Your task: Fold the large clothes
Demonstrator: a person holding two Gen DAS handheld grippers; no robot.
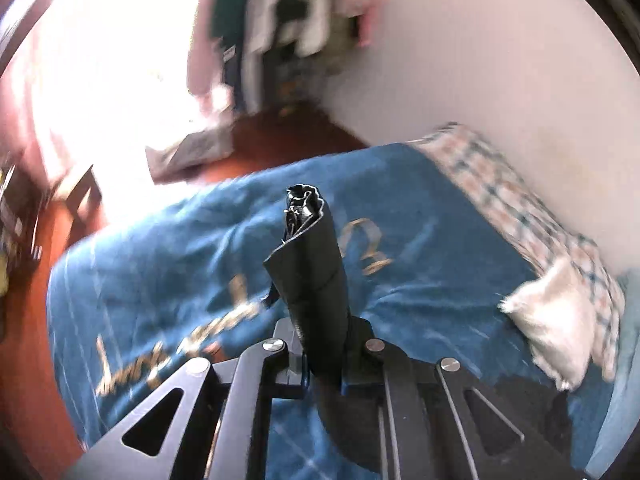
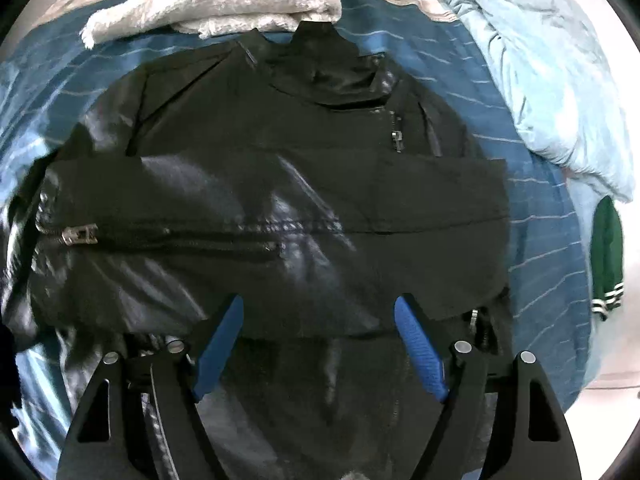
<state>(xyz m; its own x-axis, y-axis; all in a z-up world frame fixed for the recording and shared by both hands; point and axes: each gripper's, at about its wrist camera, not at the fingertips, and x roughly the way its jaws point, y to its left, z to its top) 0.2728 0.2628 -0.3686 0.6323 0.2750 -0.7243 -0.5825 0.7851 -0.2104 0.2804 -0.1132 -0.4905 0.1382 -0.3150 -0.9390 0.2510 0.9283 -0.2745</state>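
Between its closed jaws, the left gripper (image 1: 320, 320) is pinching a rolled edge of the black jacket (image 1: 316, 272), lifting it over the blue blanket (image 1: 420, 216). Only the right view is showing the whole jacket (image 2: 260, 200) lying spread ahead of the right gripper (image 2: 320, 344), whose wide-open jaws are holding nothing.

Hard daylight floods in above the blue blanket (image 1: 400, 208), blowing the upper left to white. That view is smeared with motion blur. The black jacket (image 2: 280, 184) shows soft sheen; fisheye edges bend.
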